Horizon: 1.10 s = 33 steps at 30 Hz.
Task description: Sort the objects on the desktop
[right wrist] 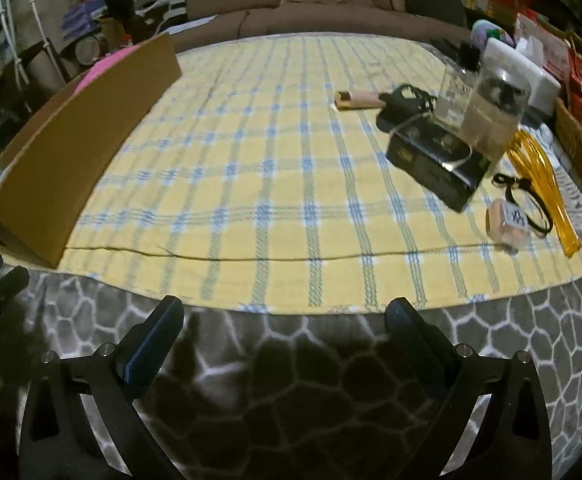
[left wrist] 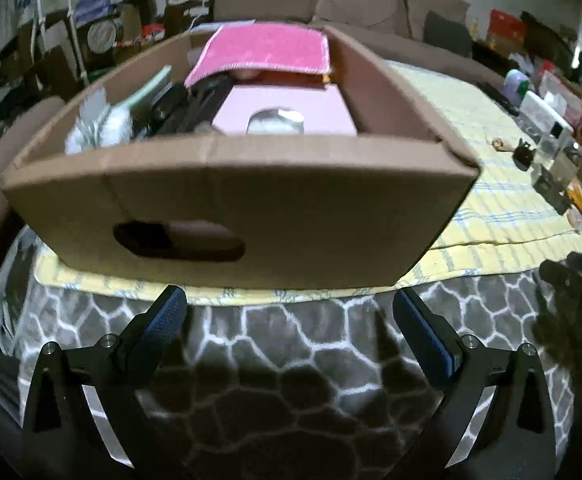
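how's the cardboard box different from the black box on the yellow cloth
The cardboard box is plain brown and open on top, with a pink cloth and other things inside; the black box is dark, glossy and closed. The cardboard box is far bigger. It sits at the cloth's left end, the black box among loose items at the right. Both rest on the yellow checked cloth.

We see the cardboard box (left wrist: 251, 208) blurred, its near wall hiding much of the contents, and a pale, perhaps glass, item (left wrist: 277, 120) stays unclear.

Black tool (left wrist: 290, 322), blue-padded fingers (left wrist: 163, 322)
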Motion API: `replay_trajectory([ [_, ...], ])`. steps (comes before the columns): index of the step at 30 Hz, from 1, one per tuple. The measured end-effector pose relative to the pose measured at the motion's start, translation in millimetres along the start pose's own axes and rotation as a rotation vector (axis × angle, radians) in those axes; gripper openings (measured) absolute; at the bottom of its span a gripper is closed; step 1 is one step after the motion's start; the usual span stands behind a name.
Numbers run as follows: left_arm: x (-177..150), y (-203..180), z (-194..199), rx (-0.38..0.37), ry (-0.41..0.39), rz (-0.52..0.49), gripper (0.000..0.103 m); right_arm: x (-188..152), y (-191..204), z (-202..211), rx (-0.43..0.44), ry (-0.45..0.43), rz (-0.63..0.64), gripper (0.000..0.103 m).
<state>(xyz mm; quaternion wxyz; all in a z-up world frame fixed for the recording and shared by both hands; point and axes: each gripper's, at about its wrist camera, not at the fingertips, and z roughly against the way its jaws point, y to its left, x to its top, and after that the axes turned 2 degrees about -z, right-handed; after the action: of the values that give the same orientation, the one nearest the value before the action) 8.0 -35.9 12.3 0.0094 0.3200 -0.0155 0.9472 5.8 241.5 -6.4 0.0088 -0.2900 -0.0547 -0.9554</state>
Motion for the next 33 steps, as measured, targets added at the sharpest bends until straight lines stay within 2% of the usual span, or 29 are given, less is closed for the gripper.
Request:
replay_trajectory([
  [10, -3, -1, -15, 0.022, 0.049, 0.020, 0.103, -6, 1, 2, -0.065, -0.046, 0.006, 0.103],
  [16, -5, -6, -16, 0.057, 0.055, 0.009, 0.103, -5, -22, 13, -0.114, -0.088, -0.073, 0.103],
  [23, -5, -5, -15, 0.062, 0.052, 0.011, 0.103, -10, -53, 10, -0.124, -0.078, -0.148, 0.103],
  [33, -4, -6, -16, 0.059, 0.052, 0.012, 0.103, -8, -49, 6, -0.145, -0.066, -0.123, 0.103],
])
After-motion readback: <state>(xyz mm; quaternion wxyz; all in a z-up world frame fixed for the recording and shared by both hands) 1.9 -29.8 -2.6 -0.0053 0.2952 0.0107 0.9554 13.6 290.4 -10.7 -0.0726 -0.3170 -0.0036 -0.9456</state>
